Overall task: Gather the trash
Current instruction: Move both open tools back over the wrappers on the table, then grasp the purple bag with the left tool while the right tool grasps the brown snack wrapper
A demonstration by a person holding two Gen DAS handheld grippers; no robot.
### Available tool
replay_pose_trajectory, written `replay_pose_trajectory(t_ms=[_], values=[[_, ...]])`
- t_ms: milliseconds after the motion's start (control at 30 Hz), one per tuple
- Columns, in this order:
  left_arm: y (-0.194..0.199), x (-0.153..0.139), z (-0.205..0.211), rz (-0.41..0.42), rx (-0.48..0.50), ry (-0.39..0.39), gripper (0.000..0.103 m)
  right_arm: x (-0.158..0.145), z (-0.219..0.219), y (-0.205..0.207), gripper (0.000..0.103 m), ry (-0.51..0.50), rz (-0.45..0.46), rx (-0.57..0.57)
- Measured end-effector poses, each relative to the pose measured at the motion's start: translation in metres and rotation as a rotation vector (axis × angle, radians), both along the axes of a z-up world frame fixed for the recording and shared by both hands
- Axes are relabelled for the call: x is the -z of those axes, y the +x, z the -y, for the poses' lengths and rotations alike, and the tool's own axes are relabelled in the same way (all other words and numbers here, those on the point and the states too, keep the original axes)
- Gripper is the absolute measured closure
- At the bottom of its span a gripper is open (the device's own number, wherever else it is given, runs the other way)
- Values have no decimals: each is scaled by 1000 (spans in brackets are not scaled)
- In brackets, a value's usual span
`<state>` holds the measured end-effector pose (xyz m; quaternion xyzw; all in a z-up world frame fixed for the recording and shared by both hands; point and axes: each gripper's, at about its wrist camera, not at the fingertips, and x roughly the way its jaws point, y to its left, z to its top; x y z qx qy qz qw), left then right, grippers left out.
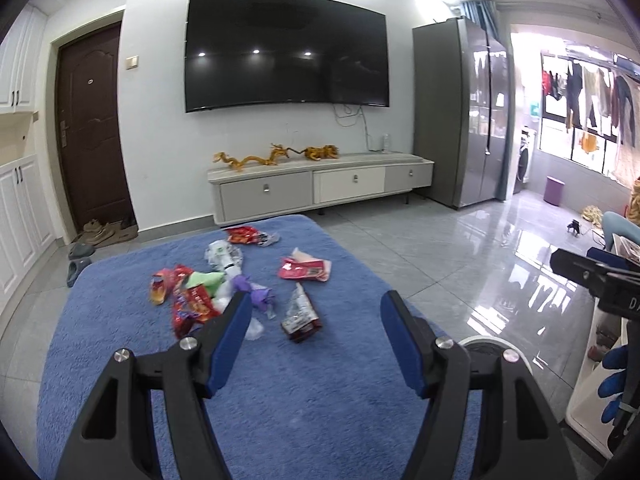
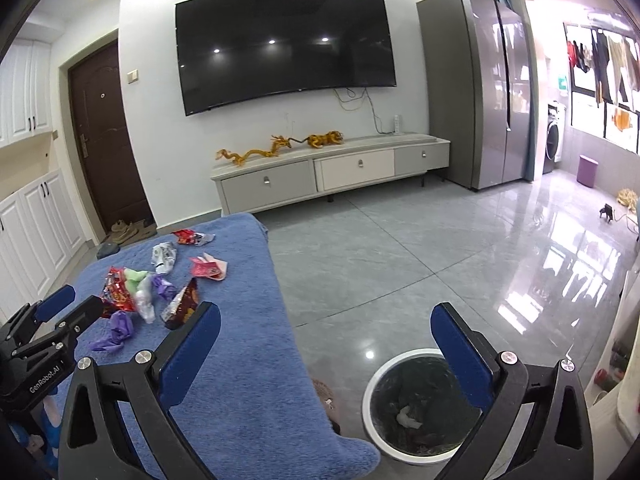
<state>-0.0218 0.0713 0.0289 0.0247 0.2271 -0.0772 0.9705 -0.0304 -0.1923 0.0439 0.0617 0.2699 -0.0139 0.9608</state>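
Several crumpled wrappers lie on a blue fleece-covered table, among them a red packet, a dark foil packet, a purple scrap and a silver bag. My left gripper hovers open over the cloth just short of the pile, nothing between its blue pads. My right gripper stands wide open and empty above the round white-rimmed bin on the floor by the table's corner. A white crumpled scrap lies inside the bin. The same pile shows at the left of the right wrist view.
A wall TV hangs over a low drawer cabinet. A grey fridge stands at the right, a brown door and slippers at the left. Glossy tile floor spreads right of the table. A blue-gloved hand holds the right gripper.
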Motion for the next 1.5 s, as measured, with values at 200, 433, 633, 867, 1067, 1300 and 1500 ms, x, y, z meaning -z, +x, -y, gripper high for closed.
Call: replay_pose_trajectory(t_ms=[200,433,633,867,1067,1300,1500], values=[[5,10,-17,-19,-48,-9,37,6,-15,7,0,6,-8,-57],[23,21,-32,-54,-75,-6,37,22,-37,26,0,5,-57,-130],[36,29,-38,-79,-81,-8,37,38,-48,37,0,-13,-100,-158],[51,40,-46,-96,-101,-19,37,53,-57,59,2,-28,-162,-208],[59,52,-82,-100,-183,-40,37,60,-79,92,10,-41,-195,-289],[71,79,-126,-189,-226,-73,37,74,-125,142,13,13,-226,-414],[91,95,-132,-274,-176,-134,37,105,-166,181,23,75,-301,-489]])
